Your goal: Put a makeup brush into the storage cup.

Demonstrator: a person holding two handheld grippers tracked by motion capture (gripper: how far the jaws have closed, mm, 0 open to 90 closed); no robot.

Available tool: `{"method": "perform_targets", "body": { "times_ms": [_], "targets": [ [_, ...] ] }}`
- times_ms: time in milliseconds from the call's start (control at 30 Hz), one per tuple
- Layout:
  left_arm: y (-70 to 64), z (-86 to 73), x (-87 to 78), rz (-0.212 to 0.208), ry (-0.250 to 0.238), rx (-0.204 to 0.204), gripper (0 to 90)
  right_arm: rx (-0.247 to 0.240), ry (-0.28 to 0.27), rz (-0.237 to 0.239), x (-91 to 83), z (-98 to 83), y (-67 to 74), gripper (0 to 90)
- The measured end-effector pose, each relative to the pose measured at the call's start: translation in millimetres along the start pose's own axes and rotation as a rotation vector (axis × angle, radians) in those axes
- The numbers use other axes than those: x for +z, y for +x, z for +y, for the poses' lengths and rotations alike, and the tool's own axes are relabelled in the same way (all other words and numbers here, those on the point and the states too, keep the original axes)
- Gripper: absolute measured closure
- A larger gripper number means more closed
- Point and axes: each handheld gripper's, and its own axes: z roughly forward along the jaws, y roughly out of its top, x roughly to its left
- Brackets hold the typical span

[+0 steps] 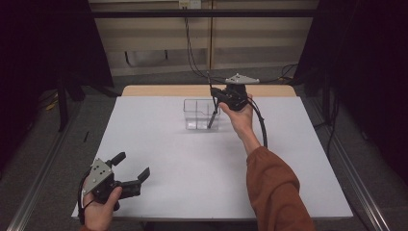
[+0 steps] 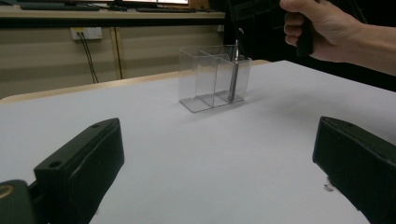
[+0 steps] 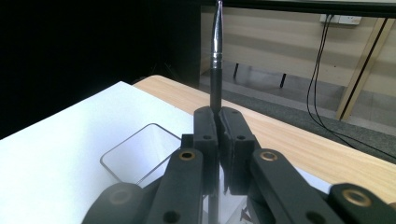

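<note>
1. We hold the right gripper (image 1: 215,98) above the clear plastic organizer (image 1: 201,114), its jaws clenched on a slim black-and-silver pen (image 3: 216,56).
2. In the right gripper view the pen rises straight up from between the two pressed pads, its silver upper part well above them, and the organizer's open compartment (image 3: 140,149) lies just below and to the left of the jaws.
3. In the high view the pen (image 1: 212,118) hangs down from the right gripper at a slight tilt, its lower part inside the organizer's right-hand compartment.
4. In the left gripper view the pen (image 2: 233,74) stands nearly upright in that compartment, close to an inner divider; whether its tip touches the bottom we cannot tell.
5. Our left gripper (image 1: 132,168) rests at the near left edge of the white table (image 1: 192,178), released, jaws spread wide with nothing between them, well apart from the organizer.
6. From the left gripper the organizer (image 2: 212,79) stands far ahead, with our right hand (image 2: 322,28) above and to the right of it.
7. We can read no brand, label or writing on the pen, organizer or grippers.
</note>
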Motion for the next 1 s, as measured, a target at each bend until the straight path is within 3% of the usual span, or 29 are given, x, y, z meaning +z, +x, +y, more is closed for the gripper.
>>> {"method": "perform_targets", "body": {
  "times_ms": [1000],
  "targets": [
    [-0.7,-0.9,0.1,0.002,0.009,0.003,2.1,0.012,0.041,-0.008,-0.6,-22.4,-3.8,86.3]
  ]
}}
